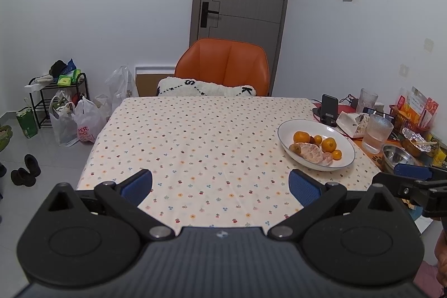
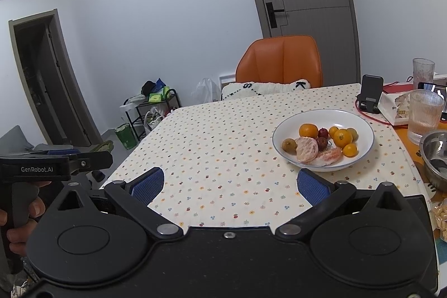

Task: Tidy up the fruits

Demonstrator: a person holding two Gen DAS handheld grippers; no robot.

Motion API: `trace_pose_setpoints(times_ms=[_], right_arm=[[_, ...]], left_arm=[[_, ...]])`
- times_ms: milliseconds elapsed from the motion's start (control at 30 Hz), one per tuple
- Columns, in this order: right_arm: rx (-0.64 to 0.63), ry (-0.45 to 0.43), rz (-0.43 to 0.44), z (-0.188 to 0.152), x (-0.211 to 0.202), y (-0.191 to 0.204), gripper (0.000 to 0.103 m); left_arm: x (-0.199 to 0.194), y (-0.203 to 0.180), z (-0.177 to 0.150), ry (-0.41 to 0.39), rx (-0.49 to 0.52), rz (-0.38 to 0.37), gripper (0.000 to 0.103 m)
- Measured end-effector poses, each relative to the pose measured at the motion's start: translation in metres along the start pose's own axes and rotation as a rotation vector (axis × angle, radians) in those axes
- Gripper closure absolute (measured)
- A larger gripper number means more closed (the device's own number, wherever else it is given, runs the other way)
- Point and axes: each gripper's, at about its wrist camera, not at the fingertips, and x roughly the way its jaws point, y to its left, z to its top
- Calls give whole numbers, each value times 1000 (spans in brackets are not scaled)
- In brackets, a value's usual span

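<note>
Even, soft indoor light, faint shadows, sharp focus, strong fisheye bending and dark corners at the edges.

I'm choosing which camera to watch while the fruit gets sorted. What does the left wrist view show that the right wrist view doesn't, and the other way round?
Only the left wrist view shows the shoes on the floor, the white bags beside the rack, and the red snack basket.

Only the right wrist view shows the dark open doorway, the ceiling moulding, and two small red fruits in the bowl.

Both show the white bowl of oranges and peeled citrus, the orange chair, the ribbed glass, and each open tool, left and right.
</note>
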Motion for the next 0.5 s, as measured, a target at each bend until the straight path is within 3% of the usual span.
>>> trace_pose_setpoints(times_ms=[500], right_arm=[[-2,-1,-2,-1,0,-1,0]], left_arm=[[2,1,0,6,0,0,0]])
